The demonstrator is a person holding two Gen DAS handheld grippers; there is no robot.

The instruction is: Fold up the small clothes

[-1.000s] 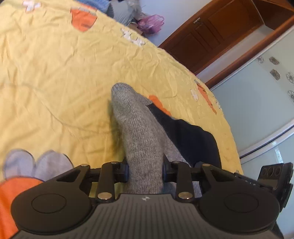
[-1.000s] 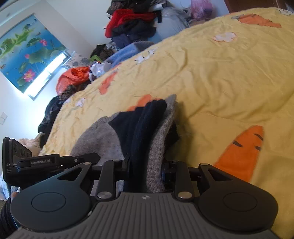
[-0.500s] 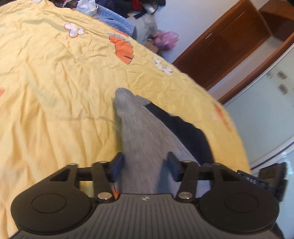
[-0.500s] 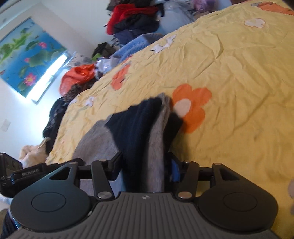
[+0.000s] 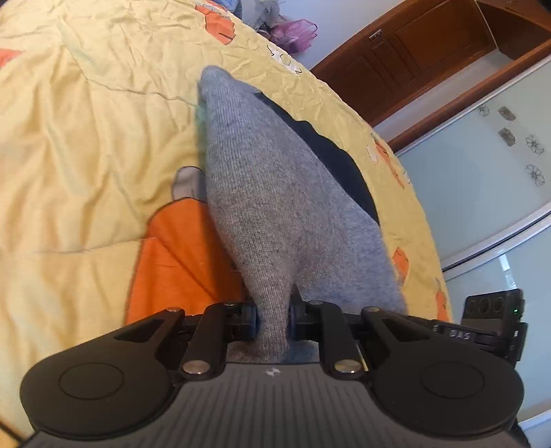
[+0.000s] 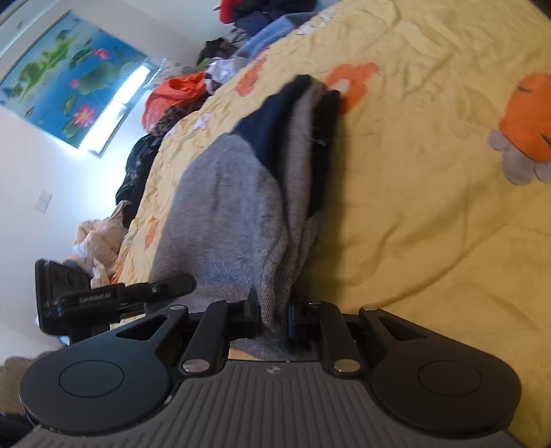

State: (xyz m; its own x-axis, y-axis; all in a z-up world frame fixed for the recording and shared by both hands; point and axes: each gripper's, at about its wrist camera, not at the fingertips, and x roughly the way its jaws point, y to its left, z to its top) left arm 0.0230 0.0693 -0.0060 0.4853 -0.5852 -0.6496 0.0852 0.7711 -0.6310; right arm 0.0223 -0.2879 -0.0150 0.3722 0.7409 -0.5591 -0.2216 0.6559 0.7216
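A small grey knitted garment with navy parts [image 5: 275, 193] lies on the yellow patterned bedspread [image 5: 86, 138]. My left gripper [image 5: 273, 318] is shut on its near grey edge. In the right wrist view the same garment [image 6: 224, 206] shows folded layers of grey and navy. My right gripper [image 6: 273, 318] is shut on its near edge. Each gripper shows at the other view's side: the right one [image 5: 492, 324] and the left one [image 6: 103, 296].
A wooden door [image 5: 430, 58] and glass wardrobe panels [image 5: 482, 179] stand beyond the bed's right edge. Piles of clothes and bags [image 6: 193, 89] lie past the bed's far side under a lotus picture [image 6: 69, 82]. A purple bag [image 5: 292, 31] sits near the wall.
Both grippers were open around the garment half a second ago and are now shut on it. The garment has shifted over the bedspread.
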